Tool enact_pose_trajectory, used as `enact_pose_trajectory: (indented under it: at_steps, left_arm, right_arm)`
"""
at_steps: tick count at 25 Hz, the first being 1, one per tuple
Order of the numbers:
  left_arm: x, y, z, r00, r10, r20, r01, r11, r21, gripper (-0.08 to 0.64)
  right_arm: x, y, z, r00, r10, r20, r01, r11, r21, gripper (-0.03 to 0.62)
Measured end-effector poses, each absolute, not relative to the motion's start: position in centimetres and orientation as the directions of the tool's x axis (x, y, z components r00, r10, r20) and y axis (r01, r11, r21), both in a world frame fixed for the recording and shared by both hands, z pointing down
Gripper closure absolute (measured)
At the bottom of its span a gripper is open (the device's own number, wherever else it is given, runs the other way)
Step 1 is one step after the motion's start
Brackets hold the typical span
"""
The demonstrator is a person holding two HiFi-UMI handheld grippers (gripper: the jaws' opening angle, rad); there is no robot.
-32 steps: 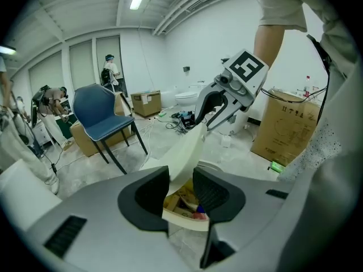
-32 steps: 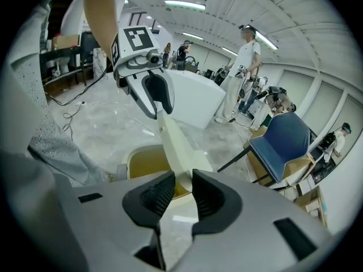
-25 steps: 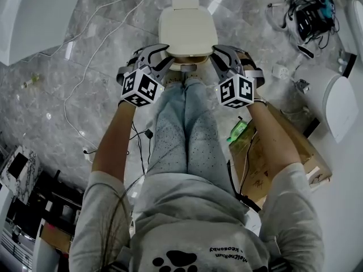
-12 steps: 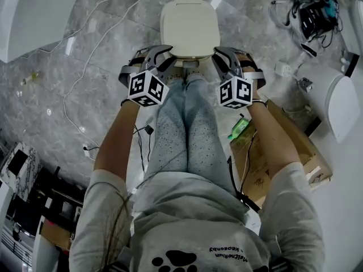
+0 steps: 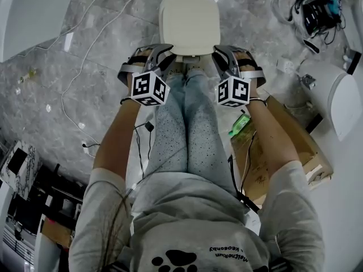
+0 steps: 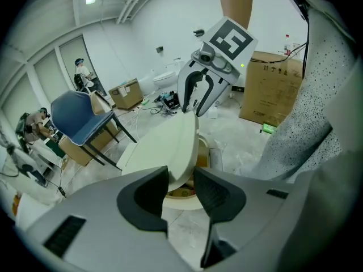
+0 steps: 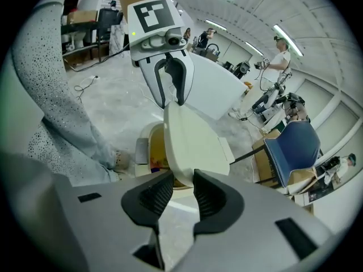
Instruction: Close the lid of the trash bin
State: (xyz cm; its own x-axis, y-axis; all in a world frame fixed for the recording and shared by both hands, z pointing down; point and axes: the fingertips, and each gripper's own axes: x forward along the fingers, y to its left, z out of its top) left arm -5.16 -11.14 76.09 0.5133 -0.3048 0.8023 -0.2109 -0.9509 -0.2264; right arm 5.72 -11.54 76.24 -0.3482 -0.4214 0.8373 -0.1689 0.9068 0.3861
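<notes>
lower now, my left tongs point(image 5: 166, 54) gape wide and my right tongs point(image 5: 219, 53) have just opened, gripping nothing; lid point(image 5: 190, 21) hides most of the bin point(image 7: 144, 132).

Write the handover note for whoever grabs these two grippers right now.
Left gripper: open and holding nothing. The edge of the lid shows in the gap, but the pads do not press on it.
Right gripper: open, and its jaws have just been opening. The lid's edge shows in its gap too, not gripped.
Things: the trash bin stands on the floor in front of the person's legs, with one gripper at each side. The lid is raised and tilted, with contents visible beneath.
Done: both grippers are at the lid.
Left: lower the lid until it lies flat on the bin.
</notes>
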Motion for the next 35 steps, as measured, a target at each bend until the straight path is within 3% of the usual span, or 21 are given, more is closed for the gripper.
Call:
enact_pose_trajectory:
  at_steps: [24, 35]
  left_arm:
    - [-4.9, -9.3, 83.1, 0.415, -0.213, 0.885, -0.145, -0.975, -0.167, 0.419]
    - [-4.9, -9.3, 84.7, 0.376, -0.123, 0.918, -0.13, -0.988, -0.079, 0.426]
  right_arm:
    - [5.8, -9.5, 83.3, -0.244, -0.349, 0.905, -0.01, 0.934, 0.357, 0.469]
    - [5.5, -9.4, 85.1, -0.175, -0.207, 0.962, 0.087, 0.971, 0.225, 0.469]
